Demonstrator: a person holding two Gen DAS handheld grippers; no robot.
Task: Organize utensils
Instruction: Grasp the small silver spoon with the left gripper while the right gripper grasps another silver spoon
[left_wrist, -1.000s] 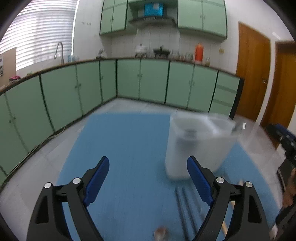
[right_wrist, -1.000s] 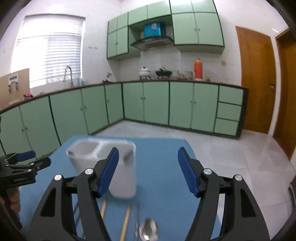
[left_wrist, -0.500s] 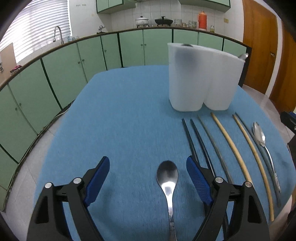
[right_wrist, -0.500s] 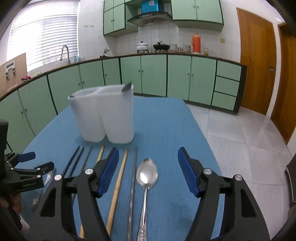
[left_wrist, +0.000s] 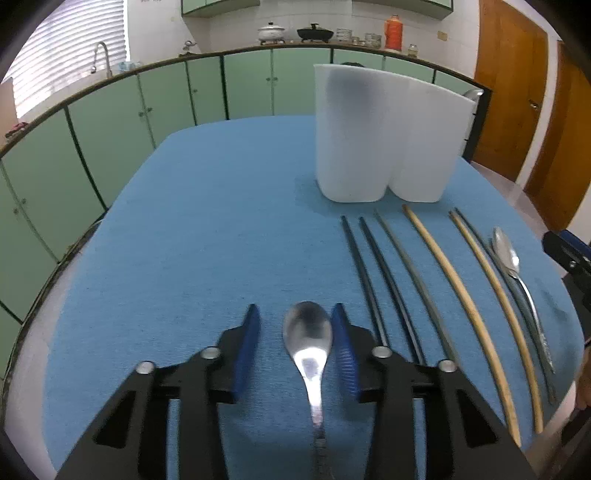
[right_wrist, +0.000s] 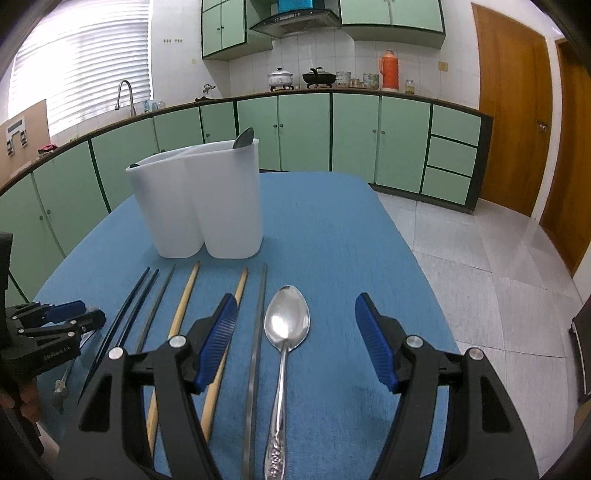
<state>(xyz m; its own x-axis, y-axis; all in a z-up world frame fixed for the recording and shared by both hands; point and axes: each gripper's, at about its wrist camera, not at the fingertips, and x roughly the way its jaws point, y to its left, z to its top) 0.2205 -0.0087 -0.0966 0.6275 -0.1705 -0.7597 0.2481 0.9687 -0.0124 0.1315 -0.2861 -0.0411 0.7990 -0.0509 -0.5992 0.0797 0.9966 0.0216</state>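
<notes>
A spoon (left_wrist: 307, 334) is seen lying flat on the blue tabletop (left_wrist: 207, 236), between the two blue fingers of the left tool (left_wrist: 294, 325). The fingers are drawn in close on both sides of the spoon's bowl. The right finger looks to be touching it, but a small gap is left on the other side, so a full grip cannot be told.

A second spoon (right_wrist: 286, 328) is seen lying between the fingers of the right tool (right_wrist: 295, 325). That tool is spread wide and nothing is held in it.

Two black chopsticks (right_wrist: 138, 295), two grey ones (right_wrist: 258, 325) and two wooden ones (right_wrist: 184, 299) are laid side by side between the spoons. A white holder (right_wrist: 199, 206) with two cups is stood upright just behind them. A spoon bowl (right_wrist: 244, 137) is seen poking out of its right cup.
</notes>
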